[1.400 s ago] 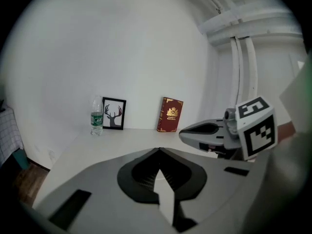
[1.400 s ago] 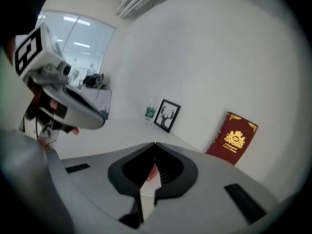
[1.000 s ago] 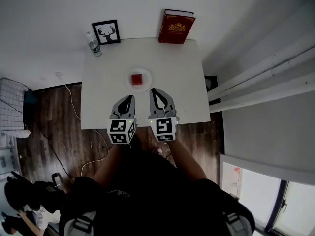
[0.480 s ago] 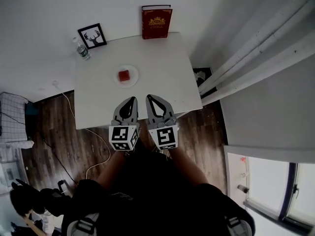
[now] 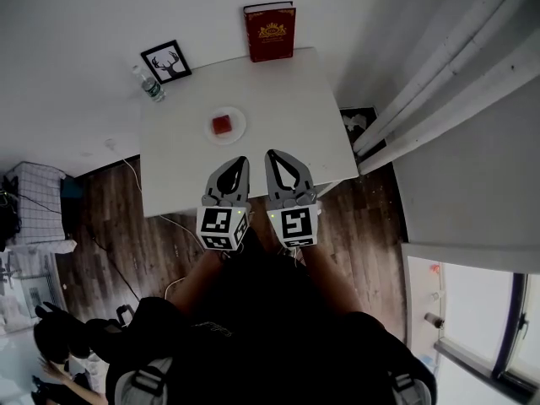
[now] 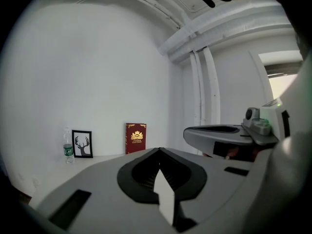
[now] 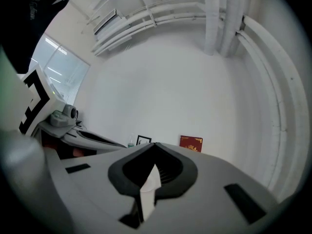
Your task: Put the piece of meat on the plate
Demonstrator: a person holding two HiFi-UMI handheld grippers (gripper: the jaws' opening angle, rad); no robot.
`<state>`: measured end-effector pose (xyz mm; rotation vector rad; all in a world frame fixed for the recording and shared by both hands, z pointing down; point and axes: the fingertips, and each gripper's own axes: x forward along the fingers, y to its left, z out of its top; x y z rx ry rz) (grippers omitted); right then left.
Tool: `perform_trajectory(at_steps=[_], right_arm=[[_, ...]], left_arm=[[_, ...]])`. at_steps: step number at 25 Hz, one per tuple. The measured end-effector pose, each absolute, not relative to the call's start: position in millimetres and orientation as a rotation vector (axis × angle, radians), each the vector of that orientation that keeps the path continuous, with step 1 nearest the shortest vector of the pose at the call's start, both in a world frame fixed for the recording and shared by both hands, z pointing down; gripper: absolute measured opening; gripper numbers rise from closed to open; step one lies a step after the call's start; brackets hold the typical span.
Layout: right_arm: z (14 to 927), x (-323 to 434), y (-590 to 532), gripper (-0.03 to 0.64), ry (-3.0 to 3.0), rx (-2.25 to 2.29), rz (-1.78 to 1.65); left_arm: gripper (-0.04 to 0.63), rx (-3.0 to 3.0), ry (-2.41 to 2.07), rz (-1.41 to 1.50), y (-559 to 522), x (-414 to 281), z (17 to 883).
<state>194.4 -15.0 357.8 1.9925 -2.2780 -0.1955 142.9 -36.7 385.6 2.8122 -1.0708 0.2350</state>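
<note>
In the head view a red piece of meat (image 5: 222, 124) lies on a small white plate (image 5: 237, 132) near the middle of a white table (image 5: 287, 116). My left gripper (image 5: 241, 160) and right gripper (image 5: 274, 154) hover side by side over the table's near edge, both shut and empty, well short of the plate. In the left gripper view the left gripper (image 6: 159, 150) has its jaws closed together, and the right gripper's body shows at the right. The right gripper (image 7: 155, 145) in its own view is likewise closed on nothing. Neither gripper view shows the plate.
At the table's far edge against the wall stand a red book (image 5: 270, 32), a framed deer picture (image 5: 165, 61) and a water bottle (image 5: 148, 83). White pipes (image 5: 439, 74) run along the wall at the right. Dark wooden floor (image 5: 110, 226) with cables lies left of the table.
Both grippers have drawn back from the plate toward the table's near edge and risen. They stayed shut. The meat rests on the plate as before.
</note>
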Motion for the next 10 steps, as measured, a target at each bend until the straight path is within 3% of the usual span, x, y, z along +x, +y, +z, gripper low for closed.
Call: perform_trajectory(at_steps=[10], right_arm=[[364.3, 188.7, -18.1, 0.021, -2.322, 1.947, -0.228]], left_arm=[[0.003, 2.82, -1.074, 0.243, -40.1, 147.0, 393.0]])
